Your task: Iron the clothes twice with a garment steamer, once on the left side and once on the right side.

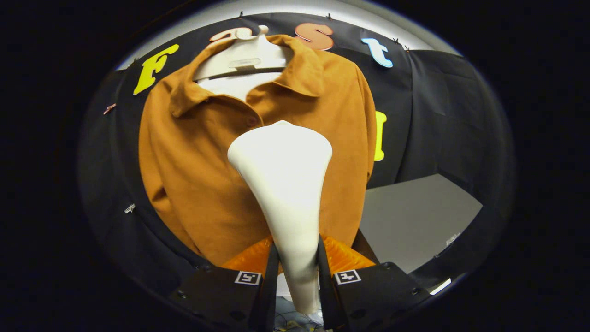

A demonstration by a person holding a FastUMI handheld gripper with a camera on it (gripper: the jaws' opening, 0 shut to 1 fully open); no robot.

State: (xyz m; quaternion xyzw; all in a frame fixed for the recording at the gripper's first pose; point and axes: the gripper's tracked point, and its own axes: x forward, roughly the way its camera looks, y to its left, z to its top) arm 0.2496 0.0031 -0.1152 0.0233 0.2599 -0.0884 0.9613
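A brown collared shirt point(193, 157) hangs on a white hanger point(244, 57) in front of the black cloth wall. My gripper point(297, 265) is shut on the white garment steamer point(283, 180), both fingers pressing on its narrow handle. The steamer's wide head points up and forward, over the middle of the shirt's chest just below the collar and a button point(252, 121). Whether the head touches the cloth I cannot tell. The steamer hides the shirt's button placket below that button.
A grey table top point(415, 216) lies to the right of the shirt, behind the right finger. The black cloth wall point(442, 120) wraps around on both sides. Small clips point(129, 208) pin the cloth at the left.
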